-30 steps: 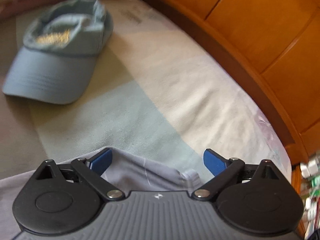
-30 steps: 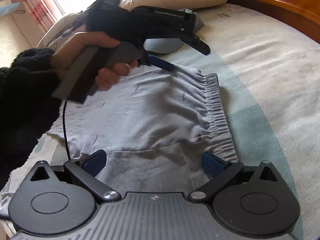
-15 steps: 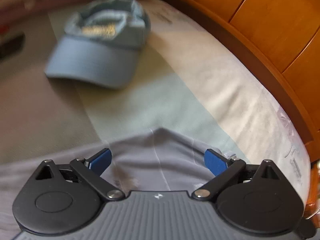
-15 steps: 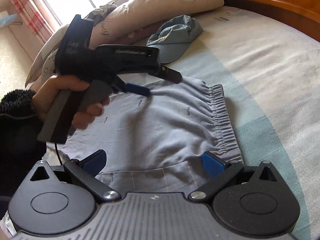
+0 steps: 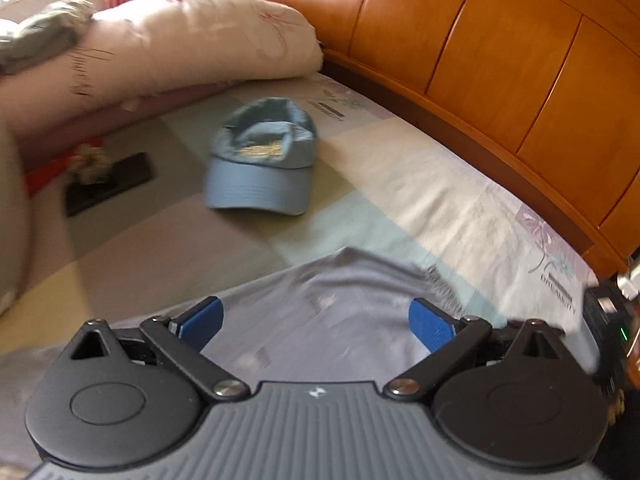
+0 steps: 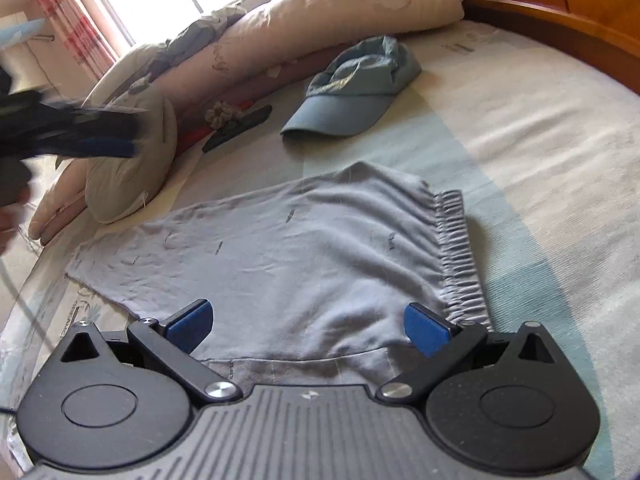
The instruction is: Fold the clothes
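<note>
Grey shorts [image 6: 304,248] with an elastic waistband [image 6: 460,252] lie spread flat on the bed. My right gripper [image 6: 308,326] hovers open over their near edge, nothing between its blue pads. The same shorts [image 5: 320,320] show in the left wrist view under my left gripper [image 5: 318,322], which is open and held above the cloth. In the right wrist view the left gripper [image 6: 96,136] appears blurred at the far left, off the shorts, with a hand on it.
A blue cap [image 6: 360,88] [image 5: 264,164] rests beyond the shorts. A dark phone [image 5: 110,184] and a rolled quilt [image 5: 180,44] lie further back, with a small pillow [image 6: 132,160] at left. A wooden headboard [image 5: 500,60] curves along the right side.
The left gripper has let go of the shorts' far corner and pulled back up and to the left. The shorts now lie flat. The right gripper has risen a little.
</note>
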Motion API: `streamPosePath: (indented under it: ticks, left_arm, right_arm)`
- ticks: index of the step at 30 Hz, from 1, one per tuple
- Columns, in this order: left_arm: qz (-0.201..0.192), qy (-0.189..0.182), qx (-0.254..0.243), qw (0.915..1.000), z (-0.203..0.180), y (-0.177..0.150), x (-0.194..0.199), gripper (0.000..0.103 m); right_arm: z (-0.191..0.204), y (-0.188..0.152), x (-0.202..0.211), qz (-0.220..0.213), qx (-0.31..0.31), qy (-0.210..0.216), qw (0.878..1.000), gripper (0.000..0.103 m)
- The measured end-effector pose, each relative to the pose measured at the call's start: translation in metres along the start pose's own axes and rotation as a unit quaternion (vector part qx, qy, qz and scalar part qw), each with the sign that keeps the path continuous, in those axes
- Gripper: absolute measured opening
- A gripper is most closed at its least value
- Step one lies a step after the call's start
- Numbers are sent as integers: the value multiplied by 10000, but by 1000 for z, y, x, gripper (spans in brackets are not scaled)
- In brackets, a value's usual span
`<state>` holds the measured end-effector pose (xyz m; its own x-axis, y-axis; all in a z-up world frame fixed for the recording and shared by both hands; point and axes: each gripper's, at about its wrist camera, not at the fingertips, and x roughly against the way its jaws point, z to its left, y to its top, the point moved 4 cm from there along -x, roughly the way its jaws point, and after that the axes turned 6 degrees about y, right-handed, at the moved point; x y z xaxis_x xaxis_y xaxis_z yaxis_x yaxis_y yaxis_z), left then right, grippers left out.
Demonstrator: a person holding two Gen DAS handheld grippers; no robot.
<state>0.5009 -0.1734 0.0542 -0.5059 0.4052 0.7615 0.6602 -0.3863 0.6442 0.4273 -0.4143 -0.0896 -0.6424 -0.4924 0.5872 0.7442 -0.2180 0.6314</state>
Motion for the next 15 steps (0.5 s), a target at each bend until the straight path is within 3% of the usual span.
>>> streamPosePath:
  ticks: [8, 12, 15]
  left_arm:
    - [-59, 65, -594, 9982, 28, -86, 36, 99]
    - [-21, -145, -619, 9980, 35, -105, 1, 99]
    - [-24, -125, -272, 9996, 43, -112, -26, 99]
  right_arm:
    - [10, 4, -8, 57, -158, 289, 9994, 103]
    - [31, -3, 10, 195, 4, -33, 9998, 103]
    - [47, -8, 23, 298, 126, -275, 9991, 103]
